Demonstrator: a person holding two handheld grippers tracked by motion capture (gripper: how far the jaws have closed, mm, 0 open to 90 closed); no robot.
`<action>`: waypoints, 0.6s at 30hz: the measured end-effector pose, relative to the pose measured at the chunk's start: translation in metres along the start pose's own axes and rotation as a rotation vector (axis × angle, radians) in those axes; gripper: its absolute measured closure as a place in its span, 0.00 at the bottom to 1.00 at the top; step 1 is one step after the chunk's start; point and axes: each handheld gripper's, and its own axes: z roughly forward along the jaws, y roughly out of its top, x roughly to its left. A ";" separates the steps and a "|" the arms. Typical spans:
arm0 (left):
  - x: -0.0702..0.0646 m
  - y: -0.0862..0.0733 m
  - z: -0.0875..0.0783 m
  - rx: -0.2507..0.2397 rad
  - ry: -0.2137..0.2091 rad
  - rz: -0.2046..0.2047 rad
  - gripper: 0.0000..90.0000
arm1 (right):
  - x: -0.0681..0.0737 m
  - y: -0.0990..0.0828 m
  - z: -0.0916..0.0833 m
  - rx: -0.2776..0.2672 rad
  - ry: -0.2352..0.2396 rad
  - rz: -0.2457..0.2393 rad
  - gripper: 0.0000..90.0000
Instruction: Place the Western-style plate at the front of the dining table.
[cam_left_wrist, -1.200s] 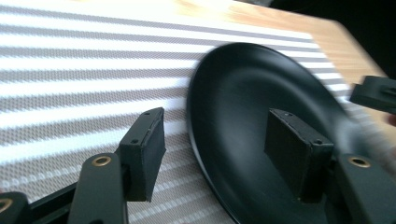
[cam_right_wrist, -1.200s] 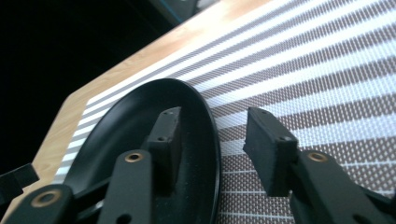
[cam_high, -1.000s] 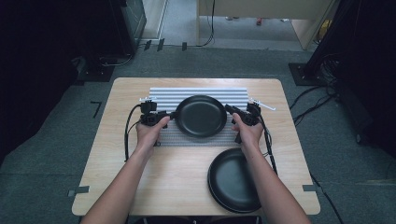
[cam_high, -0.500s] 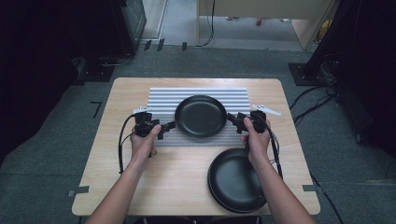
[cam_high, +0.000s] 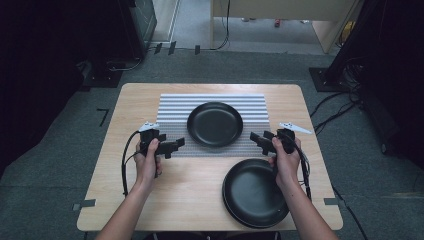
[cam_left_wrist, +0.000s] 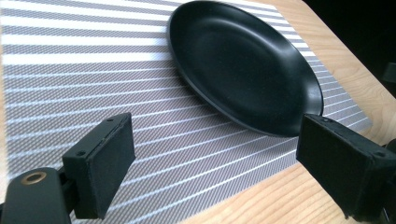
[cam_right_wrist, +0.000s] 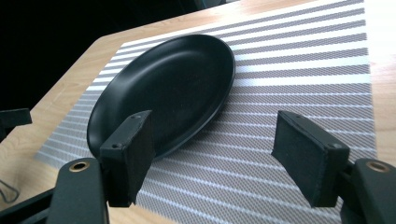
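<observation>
On the wooden table (cam_high: 115, 200) in the high view: a grey-and-white striped mat (cam_high: 172, 107) lies at mid-table with a black plate (cam_high: 215, 124) resting flat on it, roughly centred. A second black plate (cam_high: 252, 192) sits on bare wood nearer the person, right of centre, its far rim close to the mat's near edge. Left gripper (cam_high: 176, 144) is held at the mat's near left corner, pointing toward the plate on the mat but apart from it; right gripper (cam_high: 256, 138) is at the mat's near right corner, likewise aimed inward and clear of the plate. The right hand (cam_high: 286, 162) overlaps the far rim of the nearer plate. Left gripper view: left gripper (cam_left_wrist: 217, 161) jaws stand wide apart with nothing between them, above the mat's edge; plate (cam_left_wrist: 243, 60) beyond, untouched. Right gripper view: right gripper (cam_right_wrist: 219, 156) jaws spread wide, empty, over the mat (cam_right_wrist: 299, 70); plate (cam_right_wrist: 173, 86) lies ahead, not contacted.
</observation>
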 end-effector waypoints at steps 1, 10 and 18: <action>0.002 -0.002 -0.003 -0.003 0.007 -0.002 0.13 | 0.000 -0.001 -0.004 -0.004 0.003 -0.003 0.31; 0.008 -0.021 -0.027 -0.020 0.023 -0.009 0.12 | -0.012 -0.021 -0.030 0.006 -0.007 -0.008 0.29; 0.009 -0.038 -0.039 -0.023 0.024 -0.003 0.11 | -0.016 -0.032 -0.050 0.004 -0.019 -0.025 0.28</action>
